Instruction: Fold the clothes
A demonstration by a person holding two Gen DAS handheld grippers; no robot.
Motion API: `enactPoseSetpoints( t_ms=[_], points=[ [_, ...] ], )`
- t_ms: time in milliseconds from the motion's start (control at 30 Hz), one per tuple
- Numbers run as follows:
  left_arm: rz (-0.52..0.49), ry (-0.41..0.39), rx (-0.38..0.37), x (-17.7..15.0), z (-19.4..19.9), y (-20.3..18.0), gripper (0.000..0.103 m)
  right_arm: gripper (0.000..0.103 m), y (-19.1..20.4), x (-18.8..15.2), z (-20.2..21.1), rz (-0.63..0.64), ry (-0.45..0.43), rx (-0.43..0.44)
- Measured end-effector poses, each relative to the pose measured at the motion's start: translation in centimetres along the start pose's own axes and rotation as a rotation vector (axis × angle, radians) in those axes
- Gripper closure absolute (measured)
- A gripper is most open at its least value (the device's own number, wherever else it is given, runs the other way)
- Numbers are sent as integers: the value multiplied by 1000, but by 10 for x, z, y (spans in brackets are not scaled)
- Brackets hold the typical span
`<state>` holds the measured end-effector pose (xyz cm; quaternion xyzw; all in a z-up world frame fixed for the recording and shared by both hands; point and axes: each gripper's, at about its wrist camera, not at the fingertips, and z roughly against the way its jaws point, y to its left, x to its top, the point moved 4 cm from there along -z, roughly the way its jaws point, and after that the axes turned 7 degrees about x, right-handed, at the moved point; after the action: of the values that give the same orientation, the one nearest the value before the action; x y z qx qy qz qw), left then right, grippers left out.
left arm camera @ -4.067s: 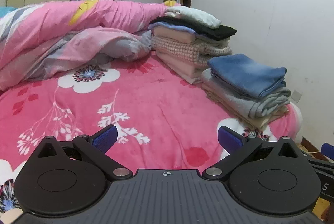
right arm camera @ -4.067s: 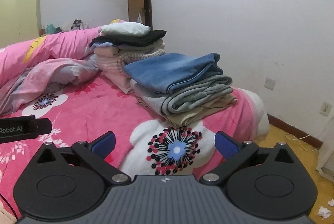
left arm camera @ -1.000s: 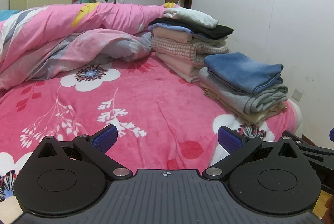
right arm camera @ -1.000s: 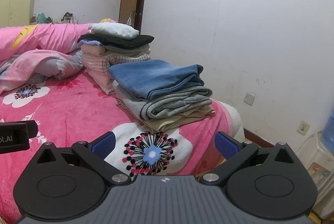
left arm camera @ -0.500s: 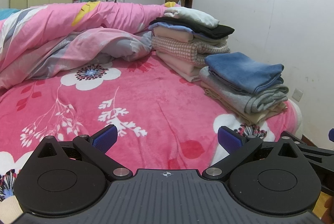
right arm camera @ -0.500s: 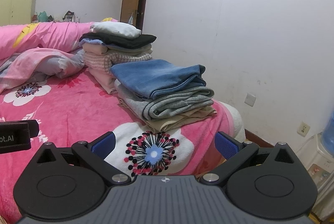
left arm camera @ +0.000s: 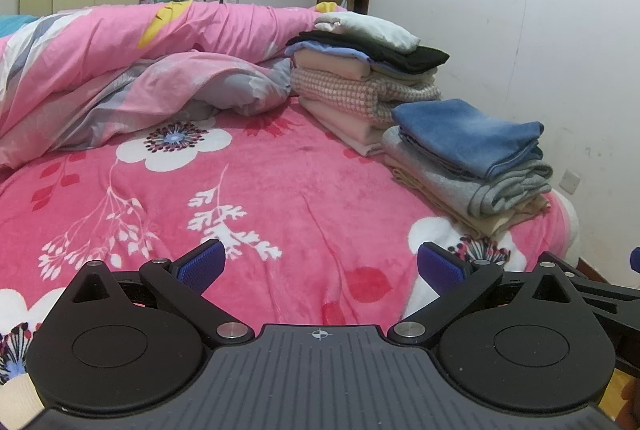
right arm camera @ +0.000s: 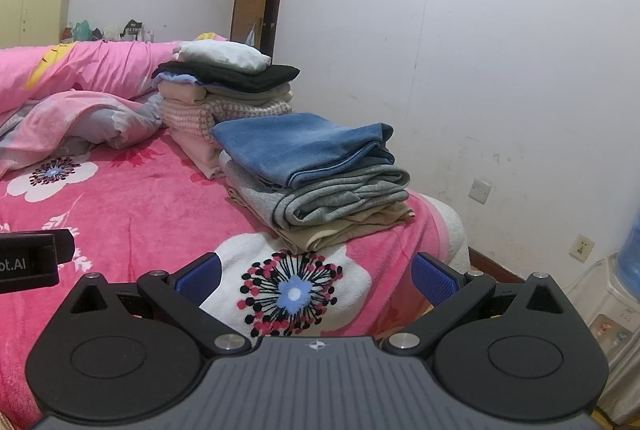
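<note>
The bed (left arm camera: 280, 181), under a pink flowered blanket, fills most of both views, with a rumpled pink quilt (left arm camera: 132, 69) heaped at about 10 o'clock in the left wrist view. The middle of the blanket carries no loose garment.

The clothes sit along the bed's wall-side edge in two folded stacks. The taller stack (right arm camera: 224, 97), at about 11 o'clock in the right wrist view, is topped by a white piece over a black one, with pink and checked layers beneath. Just beside it, toward the foot of the bed, the lower stack (right arm camera: 320, 181) has a blue piece on top, a grey one under it and a tan one at the bottom; in the left wrist view it lies at about 2 o'clock.

The left hand-held gripper (left arm camera: 318, 268) hovers over the blanket with its jaws spread wide and nothing between them. The right hand-held gripper (right arm camera: 316, 276) is likewise released and empty, facing the lower stack but well apart from it.

By my reading, folding and stacking of what is visible is finished, so this is a pause between garments or the end of the job. The next move calls for finding an unfolded item, none of which shows here, and spreading it flat on the blanket.
</note>
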<state>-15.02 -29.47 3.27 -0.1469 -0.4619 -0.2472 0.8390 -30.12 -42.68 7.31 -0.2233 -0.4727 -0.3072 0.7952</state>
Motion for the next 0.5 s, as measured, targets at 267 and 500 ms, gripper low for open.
enactPoseSetpoints(
  t_ms=[267,500],
  points=[
    [1,3,-1,-1,0,1,0,0,0,0,-2,3,3,2],
    [1,6,-3,-1,0,1,0,0,2,-1,-1,7,4,1]
  ],
)
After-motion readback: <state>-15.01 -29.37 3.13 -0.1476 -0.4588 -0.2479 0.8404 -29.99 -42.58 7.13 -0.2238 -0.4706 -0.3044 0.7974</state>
